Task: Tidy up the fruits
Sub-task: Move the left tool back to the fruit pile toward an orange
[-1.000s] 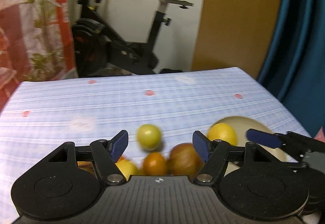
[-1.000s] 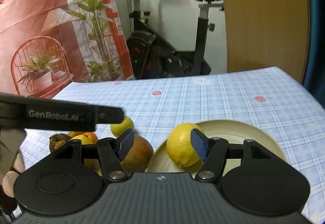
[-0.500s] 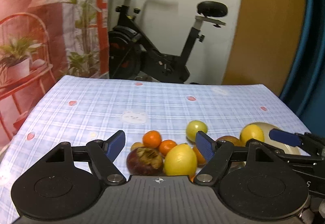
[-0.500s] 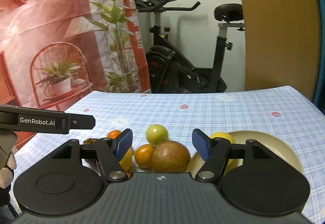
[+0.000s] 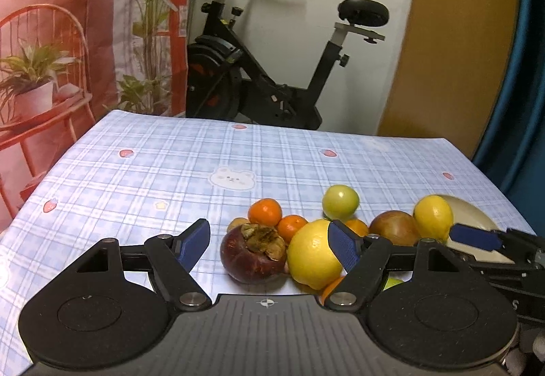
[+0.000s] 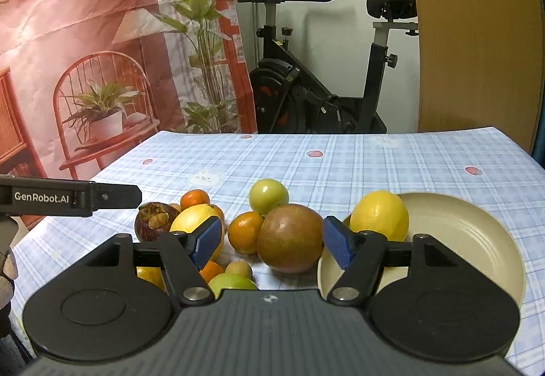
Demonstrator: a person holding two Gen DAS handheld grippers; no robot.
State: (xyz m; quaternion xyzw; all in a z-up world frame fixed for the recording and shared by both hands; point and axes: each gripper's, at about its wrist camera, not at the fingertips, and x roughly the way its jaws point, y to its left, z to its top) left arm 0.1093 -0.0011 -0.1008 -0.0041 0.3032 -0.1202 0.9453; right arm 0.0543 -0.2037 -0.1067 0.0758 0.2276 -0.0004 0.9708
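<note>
A pile of fruit lies on the blue checked tablecloth [image 5: 170, 171]: a dark purple mangosteen [image 5: 252, 253], a yellow lemon [image 5: 313, 255], small oranges [image 5: 265, 210], a green fruit [image 5: 340, 202] and a reddish-brown fruit [image 6: 290, 238]. A second lemon [image 6: 378, 215] sits on the cream plate [image 6: 477, 239] at the right. My left gripper [image 5: 269, 243] is open, just short of the mangosteen and lemon. My right gripper [image 6: 269, 241] is open, just short of the reddish-brown fruit, beside the plate.
An exercise bike [image 5: 272, 76] stands beyond the table's far edge. A red printed backdrop [image 6: 85, 35] hangs at the left, a wooden panel [image 5: 460, 35] and blue curtain [image 5: 524, 86] at the right. The left gripper's finger [image 6: 71, 196] shows in the right view.
Both grippers have pulled back and up from the fruit, so the whole pile and more of the table show. The lemon stays on the plate. Both stay open.
</note>
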